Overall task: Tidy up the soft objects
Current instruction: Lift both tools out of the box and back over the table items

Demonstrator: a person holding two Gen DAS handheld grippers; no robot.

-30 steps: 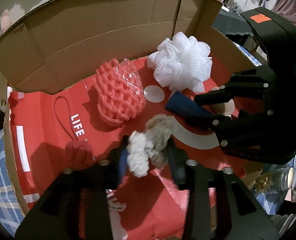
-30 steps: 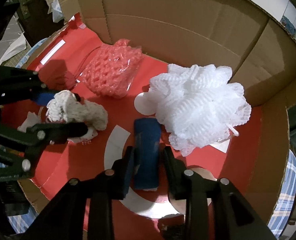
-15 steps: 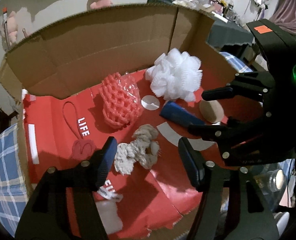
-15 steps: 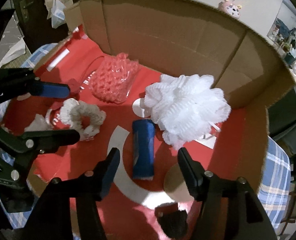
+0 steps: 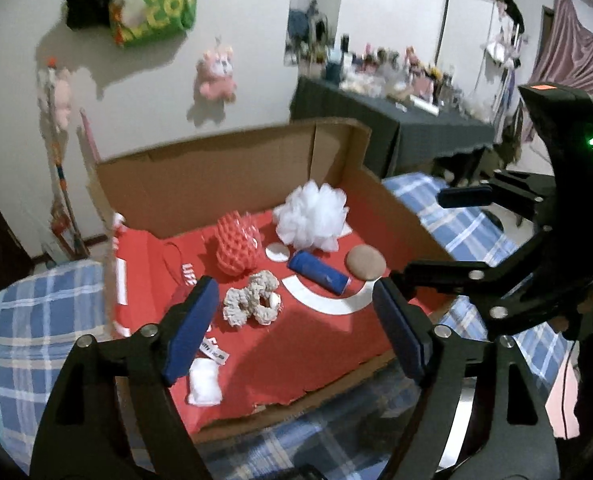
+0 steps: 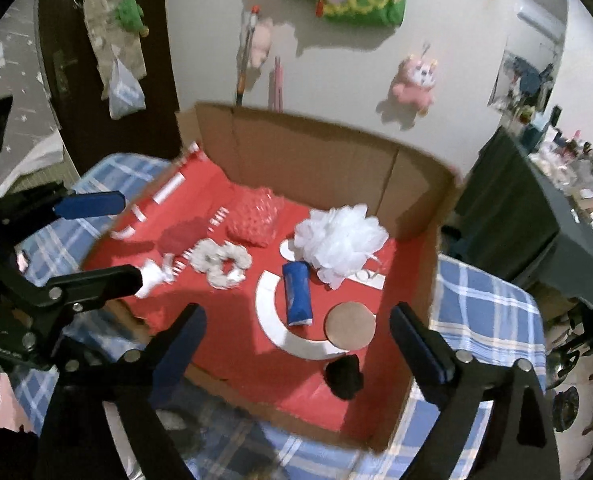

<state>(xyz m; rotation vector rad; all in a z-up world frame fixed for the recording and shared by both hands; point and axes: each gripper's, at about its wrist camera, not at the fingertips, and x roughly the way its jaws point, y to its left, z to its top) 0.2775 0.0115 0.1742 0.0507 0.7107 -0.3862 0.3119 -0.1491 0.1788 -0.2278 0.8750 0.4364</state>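
A cardboard box lined in red holds the soft things. A beige scrunchie, a blue roll, a white mesh puff and a pink foam net all lie loose on the red floor. My left gripper hovers above the box's near edge, jaws opening, nothing between them. In the right wrist view my right gripper hangs over the blue roll, jaws also opening and empty. The scrunchie lies to its left.
A brown round pad, a black lump and a small white pad also lie in the box. A blue plaid cloth lies under it. A dark cluttered table stands at the right. Plush toys hang on the wall.
The left gripper let go of the scrunchie and the right let go of the blue roll. Both opened wide, rose and drew back from the box.
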